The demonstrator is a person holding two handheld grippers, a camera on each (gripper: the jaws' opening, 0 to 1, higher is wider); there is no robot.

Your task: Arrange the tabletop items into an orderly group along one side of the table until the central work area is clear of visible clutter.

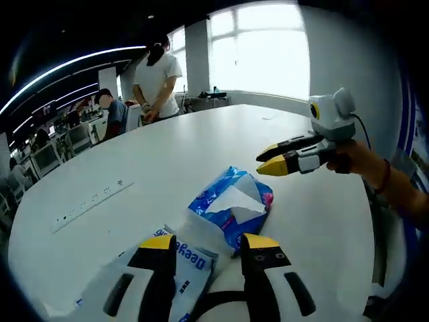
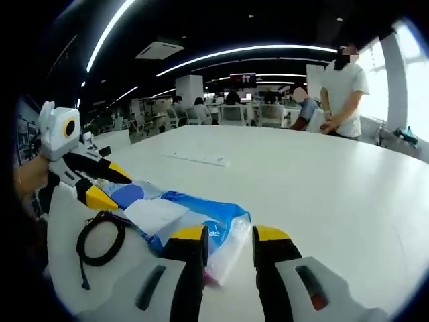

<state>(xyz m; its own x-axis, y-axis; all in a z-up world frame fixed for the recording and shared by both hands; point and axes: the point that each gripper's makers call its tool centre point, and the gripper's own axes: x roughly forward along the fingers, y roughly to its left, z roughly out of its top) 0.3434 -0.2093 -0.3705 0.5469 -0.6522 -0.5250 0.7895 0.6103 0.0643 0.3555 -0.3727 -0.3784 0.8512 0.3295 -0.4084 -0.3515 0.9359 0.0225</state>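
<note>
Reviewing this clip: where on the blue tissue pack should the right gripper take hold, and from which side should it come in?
Judging from the right gripper view, the blue tissue pack lies flat on the table, its soft crumpled end pointing at the right gripper. Pinching that near end, coming in low from the gripper's own side, looks best. The black cable sits apart, to its left in the picture.

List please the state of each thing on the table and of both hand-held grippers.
Blue tissue pack: lying flat, top torn open, a white tissue sticking out.
White wipes packet: lying flat beside the tissue pack, under the left hand-held gripper.
Black cable: coiled in a loose loop on the table.
White power strip: lying flat, nothing plugged in.
Left hand-held gripper: open, holding nothing.
Right hand-held gripper: open, holding nothing.
</note>
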